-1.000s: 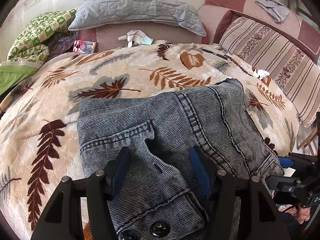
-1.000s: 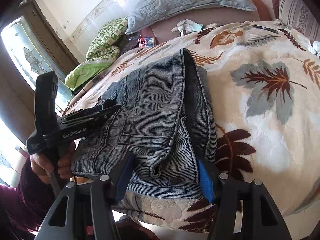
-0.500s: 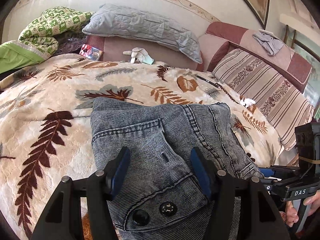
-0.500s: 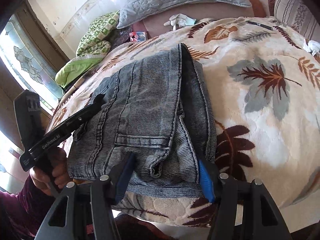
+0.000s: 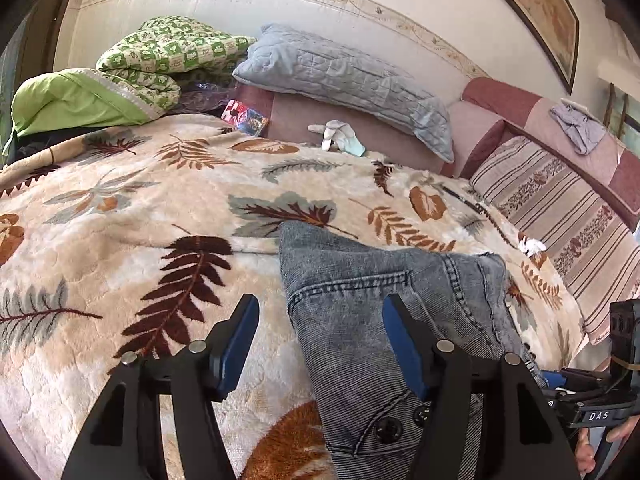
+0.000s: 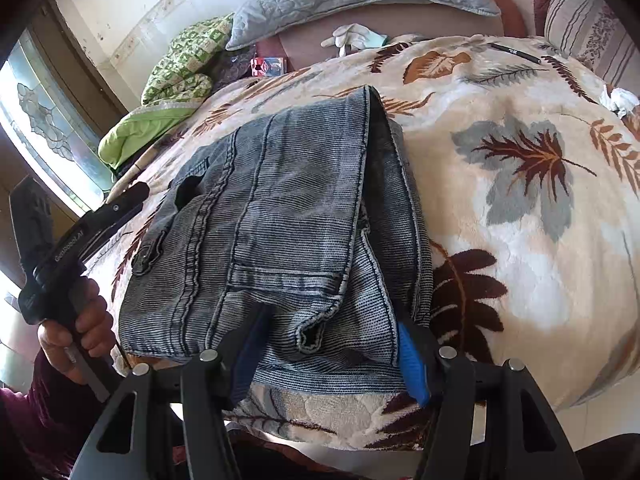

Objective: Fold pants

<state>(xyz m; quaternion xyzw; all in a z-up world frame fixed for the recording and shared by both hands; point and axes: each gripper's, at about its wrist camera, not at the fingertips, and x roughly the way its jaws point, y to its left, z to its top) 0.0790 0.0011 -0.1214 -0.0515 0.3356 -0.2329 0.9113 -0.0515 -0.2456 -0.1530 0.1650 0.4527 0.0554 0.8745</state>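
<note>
Folded jeans (image 6: 288, 216) lie at the near edge of the leaf-print blanket (image 6: 520, 208). Left gripper (image 5: 320, 344) and right gripper (image 6: 332, 344) both gape, released; bare blanket stretches far and right.

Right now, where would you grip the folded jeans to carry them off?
Probably the stacked near edge of the jeans, where the layers end together beside the right gripper. Come in low from the bed's front edge, so both open jaws straddle every layer.
</note>
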